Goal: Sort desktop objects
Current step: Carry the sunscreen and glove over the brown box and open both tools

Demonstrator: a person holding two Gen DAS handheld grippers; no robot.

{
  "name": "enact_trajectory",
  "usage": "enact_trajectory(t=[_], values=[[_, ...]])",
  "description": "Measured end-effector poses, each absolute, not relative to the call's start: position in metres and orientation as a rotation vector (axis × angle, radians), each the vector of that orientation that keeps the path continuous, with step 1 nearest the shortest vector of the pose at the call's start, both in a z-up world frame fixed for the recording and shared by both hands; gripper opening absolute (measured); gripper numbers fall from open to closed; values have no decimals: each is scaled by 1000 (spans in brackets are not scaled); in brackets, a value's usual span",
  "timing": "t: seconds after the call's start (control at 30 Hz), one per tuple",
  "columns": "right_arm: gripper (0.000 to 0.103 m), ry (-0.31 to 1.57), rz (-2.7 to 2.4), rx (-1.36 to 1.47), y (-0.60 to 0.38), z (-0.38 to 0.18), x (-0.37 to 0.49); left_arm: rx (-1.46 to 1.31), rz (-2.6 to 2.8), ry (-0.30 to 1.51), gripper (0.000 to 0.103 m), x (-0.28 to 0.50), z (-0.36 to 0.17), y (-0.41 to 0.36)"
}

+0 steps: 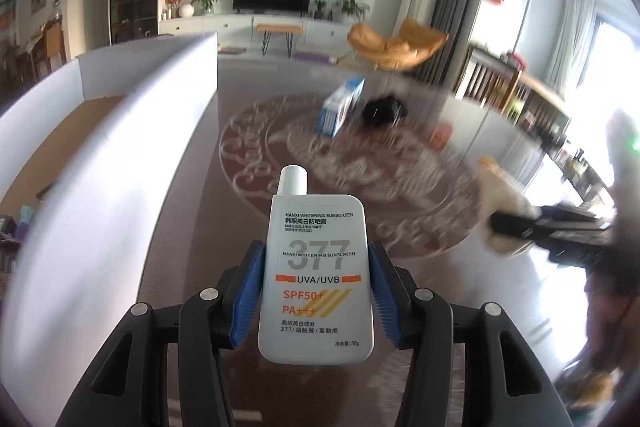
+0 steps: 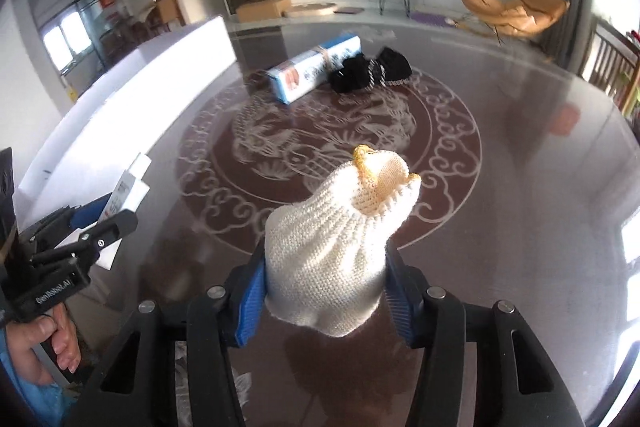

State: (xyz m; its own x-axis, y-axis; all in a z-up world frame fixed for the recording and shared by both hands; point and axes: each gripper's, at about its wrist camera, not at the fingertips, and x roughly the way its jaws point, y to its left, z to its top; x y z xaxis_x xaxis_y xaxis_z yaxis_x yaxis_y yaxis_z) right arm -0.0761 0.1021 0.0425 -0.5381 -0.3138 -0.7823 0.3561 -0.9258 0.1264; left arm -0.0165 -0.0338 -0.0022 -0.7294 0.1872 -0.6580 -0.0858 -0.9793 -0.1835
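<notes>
Your left gripper is clamped on the white sunscreen bottle, blue pads squeezing its flat body from both narrow sides, cap pointing away from you. That bottle looks like smooth rigid plastic, light enough, and I'd judge it slippery if the pads ride up toward the tapering shoulder, so the mid-body hold you have is the right one. Your right gripper is closed around a bundled white knit glove with a yellow cuff, the jaws pinching the fat lower part of the bundle. It's soft and squashy, nothing to break, but it could sag or unroll, so a grip low on the thick part suits it.

Both loads hang in the air above the dark glossy table with its pale circular dragon pattern. Off to your left stands the white-walled cardboard box, open at the top, brown floor showing inside; that looks the likely bin for what you carry, and the sunscreen is already just beside its wall.

Farther out on the table, a long blue-and-white carton lies flat, and touching its far end sits a bunched black cloth item. Those two are untouched, so I'd call the sorting partway along.
</notes>
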Motion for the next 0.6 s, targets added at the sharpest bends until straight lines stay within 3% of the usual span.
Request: enact_trajectory(t=[0.33, 0.6], values=[[54, 81, -2318, 960, -9, 123, -63, -875, 2953, -335, 51, 25, 92, -121], [54, 175, -2095, 846, -170, 149, -66, -1074, 3127, -373, 51, 14, 84, -237]])
